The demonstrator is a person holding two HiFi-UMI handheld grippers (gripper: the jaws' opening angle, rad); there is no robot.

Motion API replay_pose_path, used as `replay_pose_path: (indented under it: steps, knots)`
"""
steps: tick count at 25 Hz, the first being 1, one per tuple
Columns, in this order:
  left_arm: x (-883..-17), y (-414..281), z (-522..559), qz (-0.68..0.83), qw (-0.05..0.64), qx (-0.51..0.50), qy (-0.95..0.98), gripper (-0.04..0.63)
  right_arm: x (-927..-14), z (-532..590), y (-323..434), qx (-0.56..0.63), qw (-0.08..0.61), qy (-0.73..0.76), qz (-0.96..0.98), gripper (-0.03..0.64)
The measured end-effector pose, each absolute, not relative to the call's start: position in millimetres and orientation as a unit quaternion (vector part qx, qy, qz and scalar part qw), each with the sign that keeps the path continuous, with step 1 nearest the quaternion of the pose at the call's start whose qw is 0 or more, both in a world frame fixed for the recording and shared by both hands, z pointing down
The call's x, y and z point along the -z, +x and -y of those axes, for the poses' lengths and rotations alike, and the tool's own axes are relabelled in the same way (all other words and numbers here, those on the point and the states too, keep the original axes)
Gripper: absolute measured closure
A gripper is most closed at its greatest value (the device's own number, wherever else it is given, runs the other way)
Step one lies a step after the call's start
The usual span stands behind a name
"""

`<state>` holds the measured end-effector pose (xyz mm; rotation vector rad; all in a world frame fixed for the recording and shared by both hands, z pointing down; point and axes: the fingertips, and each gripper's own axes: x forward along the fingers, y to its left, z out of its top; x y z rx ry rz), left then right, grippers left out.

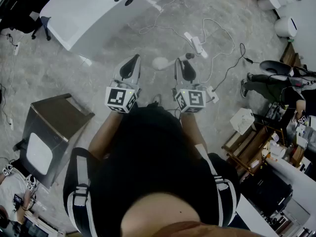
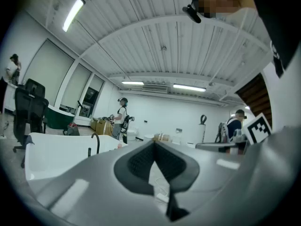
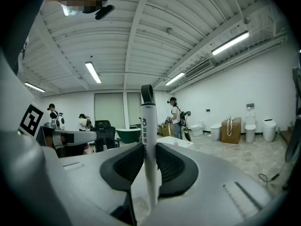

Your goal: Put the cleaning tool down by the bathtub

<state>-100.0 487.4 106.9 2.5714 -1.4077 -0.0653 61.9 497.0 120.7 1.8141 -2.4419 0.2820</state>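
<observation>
**Item 1. Right tool** (image 1: 183, 67): at 1 o'clock of the person's body, jaws pointing to 12. The jaws are narrow and clamped on the white handle of the cleaning wand (image 3: 148, 126), with both dark pads pressing its sides.

**Item 2. Cleaning wand:** held off the floor in the right tool. In the right gripper view it stands upright across the jaws, dark end at 12 o'clock. In the head view its pale rounded head sticks out toward 9 o'clock, between the tips of the two tools.

**Item 3. Left tool** (image 1: 131, 65): at 11 o'clock of the body, beside the right tool. The jaw tips are together and nothing is between them.

**Item 4. Bathtub** (image 1: 84, 19): white, at 11 o'clock in the head view, with dark taps on its rim. It is well apart from the wand.

**Item 5. Floor** (image 1: 98, 83): grey and mottled.

**Item 6. Power strip** (image 1: 197, 44): white, with a trailing cable, lying on the floor at 1 o'clock.

**Item 7. Dark stool** (image 1: 59, 117): at 9 o'clock.

**Item 8. Toilets** (image 1: 286, 26): two white ones, at 2 o'clock.
</observation>
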Motion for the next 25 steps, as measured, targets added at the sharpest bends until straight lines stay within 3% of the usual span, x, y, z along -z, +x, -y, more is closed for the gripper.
replay_pose_path:
  steps: [25]
  knots:
    - [-114, -157, -459, 0.418, 0.107, 0.023, 0.902, 0.588, -127, -474, 14, -0.087, 0.020, 0.641, 0.763, 0.529]
